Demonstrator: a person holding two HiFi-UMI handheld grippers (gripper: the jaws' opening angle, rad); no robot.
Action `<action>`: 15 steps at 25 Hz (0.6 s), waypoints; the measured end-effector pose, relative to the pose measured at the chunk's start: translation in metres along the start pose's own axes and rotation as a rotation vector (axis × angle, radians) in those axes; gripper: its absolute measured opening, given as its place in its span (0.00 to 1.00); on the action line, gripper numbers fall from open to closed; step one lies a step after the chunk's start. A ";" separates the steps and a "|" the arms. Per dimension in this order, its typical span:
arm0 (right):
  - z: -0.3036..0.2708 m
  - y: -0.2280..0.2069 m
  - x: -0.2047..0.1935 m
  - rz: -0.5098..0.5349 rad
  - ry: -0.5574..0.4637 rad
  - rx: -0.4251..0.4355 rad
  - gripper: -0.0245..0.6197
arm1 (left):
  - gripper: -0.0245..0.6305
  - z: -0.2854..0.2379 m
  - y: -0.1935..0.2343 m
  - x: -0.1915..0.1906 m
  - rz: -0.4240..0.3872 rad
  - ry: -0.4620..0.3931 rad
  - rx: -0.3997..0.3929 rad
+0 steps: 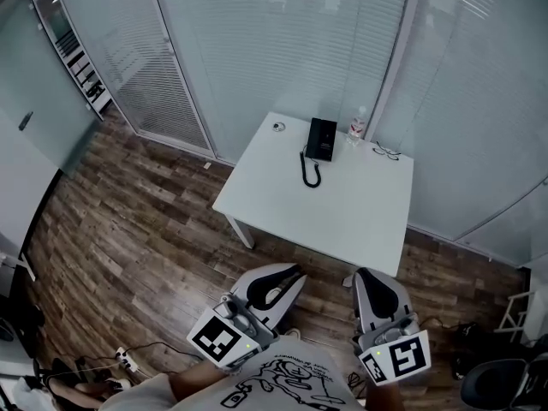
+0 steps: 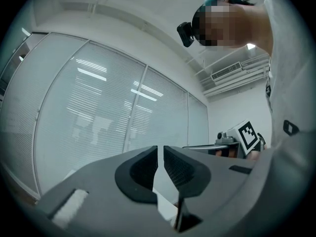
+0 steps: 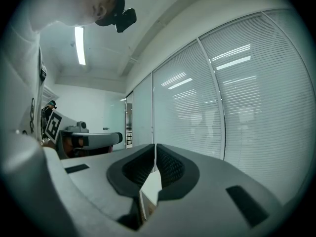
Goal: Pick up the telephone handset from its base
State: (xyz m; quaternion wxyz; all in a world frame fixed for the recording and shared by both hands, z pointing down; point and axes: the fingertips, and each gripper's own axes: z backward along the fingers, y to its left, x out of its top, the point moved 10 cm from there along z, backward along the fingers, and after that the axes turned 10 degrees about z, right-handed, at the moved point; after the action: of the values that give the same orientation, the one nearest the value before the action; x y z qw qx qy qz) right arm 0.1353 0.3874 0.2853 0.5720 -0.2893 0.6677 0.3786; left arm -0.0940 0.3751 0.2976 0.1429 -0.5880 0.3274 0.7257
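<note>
In the head view, the black telephone stands at the far side of a white table, near a small bottle. Its coiled cord lies in a loop in front of it on the tabletop. The telephone is too small here to separate the handset from its base, but nothing looks lifted. The left gripper and the right gripper are held low, close to the person's body and over the wooden floor. Both are well apart from the table edge.

In the left gripper view, the two jaws are pressed together with nothing between them. They point level toward a glass wall with blinds.

In the right gripper view, the jaws are also together and hold nothing. The same kind of wall is in front of them.

I judge that the task is only at the approach. Next, one gripper must reach the table, spread its jaws wide enough for the handset and come down over its middle.
</note>
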 end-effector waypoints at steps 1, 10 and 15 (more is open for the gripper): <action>-0.010 -0.002 0.001 0.003 0.001 0.001 0.05 | 0.09 -0.002 0.009 0.003 -0.002 0.001 0.002; -0.102 -0.002 0.017 0.021 -0.008 0.012 0.05 | 0.09 -0.014 0.095 0.038 0.001 -0.024 0.003; -0.151 0.003 0.019 0.025 0.013 0.014 0.05 | 0.09 -0.016 0.141 0.055 0.010 -0.038 -0.001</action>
State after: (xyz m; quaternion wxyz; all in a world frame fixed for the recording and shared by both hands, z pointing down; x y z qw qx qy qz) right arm 0.0468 0.2633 0.2766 0.5651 -0.2795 0.6774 0.3792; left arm -0.1804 0.2501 0.2877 0.1452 -0.5725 0.3270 0.7377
